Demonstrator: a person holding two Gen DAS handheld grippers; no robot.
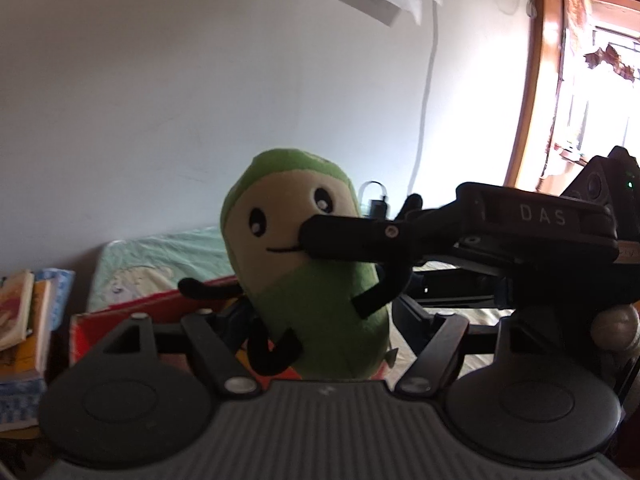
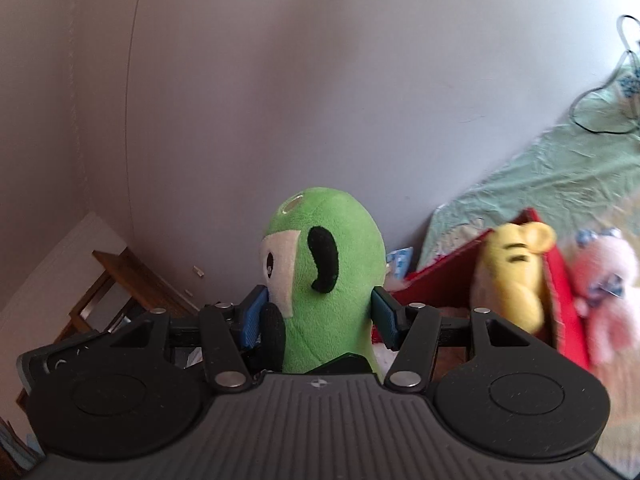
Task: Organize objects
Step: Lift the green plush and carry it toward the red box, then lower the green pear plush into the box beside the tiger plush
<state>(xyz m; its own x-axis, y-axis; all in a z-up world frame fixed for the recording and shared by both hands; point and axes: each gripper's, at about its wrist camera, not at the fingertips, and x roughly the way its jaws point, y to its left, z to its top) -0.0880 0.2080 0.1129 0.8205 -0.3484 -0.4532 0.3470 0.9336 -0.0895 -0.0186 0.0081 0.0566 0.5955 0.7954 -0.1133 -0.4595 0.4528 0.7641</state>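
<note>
Green plush toy (image 2: pixel 332 280) upright, held in air left of red box (image 2: pixel 556 300). Right claw (image 2: pixel 320 316) clamped on toy's lower body, blue pads (image 2: pixel 252 314) pressing both sides. Left claw (image 1: pixel 320 328) behind toy; grip cannot tell. Yellow plush (image 2: pixel 516 272) inside box, pink plush (image 2: pixel 608 280) beside box.

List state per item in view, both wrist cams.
green plush toy: upright, held off the surface, clamped between blue pads
right tongs: shut on green plush toy
left tongs: around the toy's lower body; grip unclear
red box: open
yellow plush: standing in red box
pink plush: beside the box, blurred
books: stacked
</note>
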